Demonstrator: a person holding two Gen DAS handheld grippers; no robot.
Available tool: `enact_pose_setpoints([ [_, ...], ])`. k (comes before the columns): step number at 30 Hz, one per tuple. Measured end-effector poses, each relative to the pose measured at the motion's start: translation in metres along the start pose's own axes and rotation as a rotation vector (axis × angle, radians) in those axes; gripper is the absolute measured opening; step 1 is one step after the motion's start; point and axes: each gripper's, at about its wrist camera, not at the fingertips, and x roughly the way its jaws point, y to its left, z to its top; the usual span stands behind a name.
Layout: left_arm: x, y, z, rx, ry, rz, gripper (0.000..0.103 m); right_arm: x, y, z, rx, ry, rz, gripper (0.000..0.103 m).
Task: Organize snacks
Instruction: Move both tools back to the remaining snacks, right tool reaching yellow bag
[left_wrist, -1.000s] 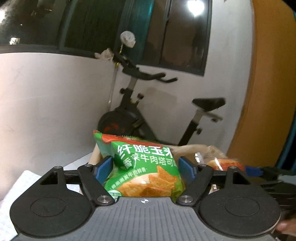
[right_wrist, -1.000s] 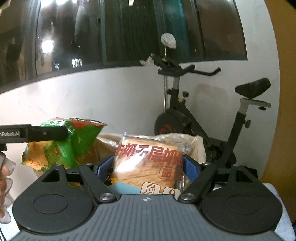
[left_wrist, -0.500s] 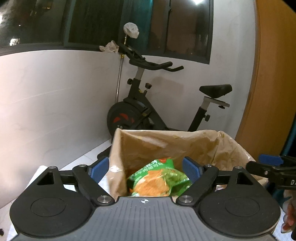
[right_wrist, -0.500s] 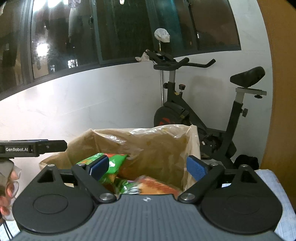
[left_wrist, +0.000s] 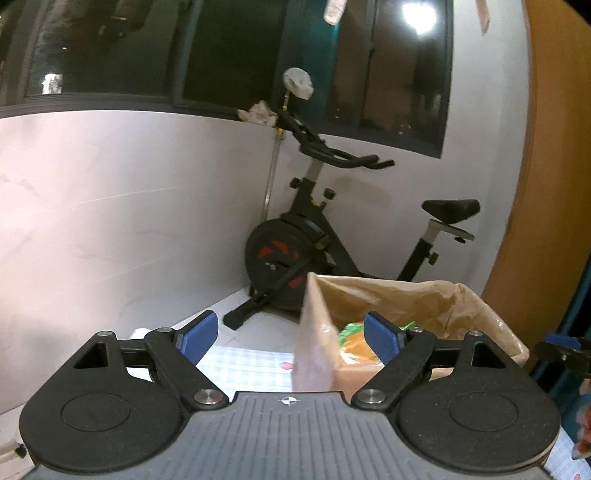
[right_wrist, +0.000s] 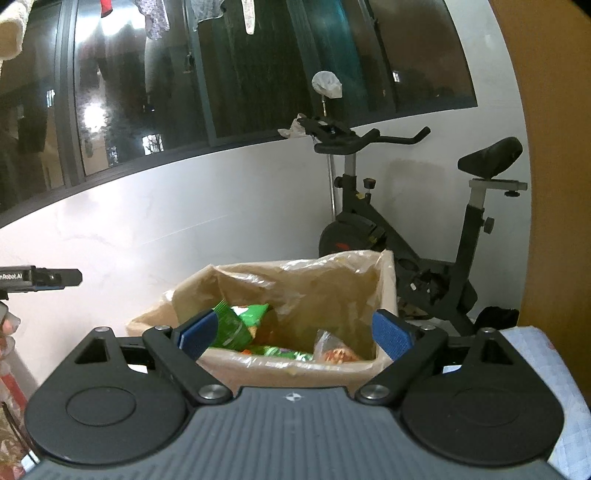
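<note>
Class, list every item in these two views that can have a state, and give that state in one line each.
Left tool: open, nothing between its pads.
Right tool: open, nothing between its pads.
Box: open at the top, lined with a thin plastic bag, holding snacks.
Green snack bag: inside the box, lying tilted.
Clear snack packet: inside the box, beside the green one.
Exercise bike: upright by the wall, unused.

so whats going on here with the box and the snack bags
A person holds tongs in each hand over a plastic-lined cardboard box. The left tongs and right tongs are both open and empty, jaws just widened. A green chip bag and a clear-wrapped snack lie inside the box.
</note>
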Motion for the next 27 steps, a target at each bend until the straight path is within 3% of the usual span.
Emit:
enact_pose_setpoints([
  [7, -0.019, 0.022, -0.037, -0.008, 0.050, 0.058, 0.088, -0.015, 0.008, -0.033, -0.006, 0.053, 0.004, 0.093],
  [17, -0.021, 0.019, -0.111, -0.013, 0.177, 0.059, 0.088, -0.011, 0.030, -0.119, 0.002, 0.279, 0.042, 0.093],
  [27, -0.024, 0.011, -0.140, 0.023, 0.187, 0.057, 0.088, 0.005, 0.061, -0.159, -0.059, 0.480, 0.121, 0.093],
])
